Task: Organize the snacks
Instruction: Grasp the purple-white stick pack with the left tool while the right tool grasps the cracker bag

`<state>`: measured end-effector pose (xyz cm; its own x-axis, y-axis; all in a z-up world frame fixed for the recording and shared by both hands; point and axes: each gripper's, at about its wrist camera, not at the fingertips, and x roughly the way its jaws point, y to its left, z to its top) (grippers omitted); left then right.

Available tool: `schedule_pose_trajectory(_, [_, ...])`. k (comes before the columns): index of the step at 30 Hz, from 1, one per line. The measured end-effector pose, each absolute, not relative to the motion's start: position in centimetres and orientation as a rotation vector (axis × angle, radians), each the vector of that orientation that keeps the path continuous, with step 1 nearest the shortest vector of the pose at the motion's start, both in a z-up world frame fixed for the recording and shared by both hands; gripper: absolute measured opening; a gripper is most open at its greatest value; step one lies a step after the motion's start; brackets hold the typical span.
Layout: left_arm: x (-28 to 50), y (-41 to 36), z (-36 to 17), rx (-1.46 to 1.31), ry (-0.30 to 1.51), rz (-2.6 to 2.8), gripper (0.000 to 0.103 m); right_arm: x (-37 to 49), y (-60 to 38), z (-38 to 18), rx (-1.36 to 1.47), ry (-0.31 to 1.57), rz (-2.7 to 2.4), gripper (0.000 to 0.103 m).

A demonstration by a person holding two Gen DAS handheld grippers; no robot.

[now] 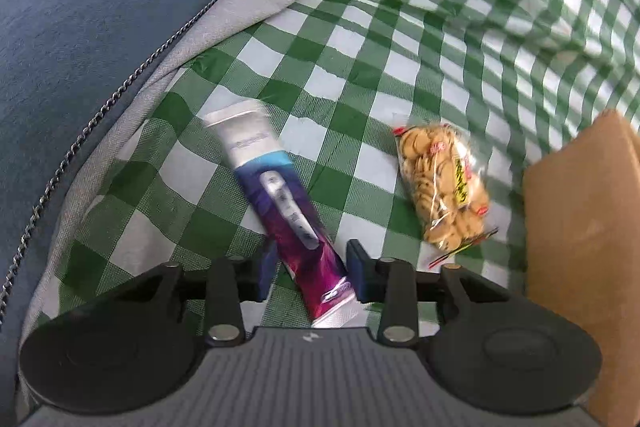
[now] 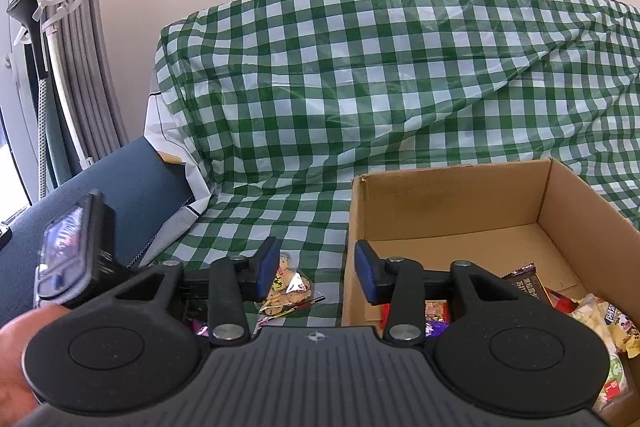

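The long purple and white snack packet (image 1: 280, 215) lies on the green and white checked cloth (image 1: 400, 39), its near end between the spread fingers of the left gripper (image 1: 310, 269); whether either pad touches it I cannot tell through the blur. Beside it sits the clear bag of round biscuits (image 1: 444, 187), near the brown cardboard box (image 2: 452, 199). The right gripper (image 2: 316, 267) hangs with fingers apart, holding nothing. The slick packet lies askew, so closing now might squeeze it out sideways.
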<state>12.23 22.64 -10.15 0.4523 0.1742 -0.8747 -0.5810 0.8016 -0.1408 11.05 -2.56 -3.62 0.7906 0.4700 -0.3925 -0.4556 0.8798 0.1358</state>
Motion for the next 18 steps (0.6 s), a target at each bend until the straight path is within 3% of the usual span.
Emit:
schedule_pose_trajectory(2, [11.9, 22.8, -9.9, -0.438, 0.993, 0.485, 0.015, 11.1, -2.4, -3.6, 0.032, 0.431, 0.502, 0.048])
schedule_pose_trajectory(3, [11.6, 22.9, -9.6, -0.437, 0.983, 0.478, 0.013, 11.1, -2.2, -3.6, 0.030, 0.433, 0.506, 0.051])
schedule_pose_trajectory(9, [9.5, 24.1, -8.0, -0.464, 0.961, 0.438, 0.013, 10.9, -0.7, -4.1, -0.009, 0.443, 0.527, 0.053])
schedule_pose_trajectory(13, [9.4, 24.8, -9.3, -0.516, 1.055, 0.373, 0.016, 10.5, 0.8, -4.6, -0.063, 0.444, 0.545, 0.054])
schedule_pose_trajectory(14, [9.3, 25.0, -9.9, -0.530, 1.082, 0.372, 0.027, 10.5, 1.2, -4.8, -0.076, 0.452, 0.553, 0.056])
schedule_pose_trajectory(18, [9.2, 25.6, -10.1, -0.554, 1.086, 0.357, 0.025, 10.9, 2.8, -4.9, -0.093, 0.506, 0.601, 0.070])
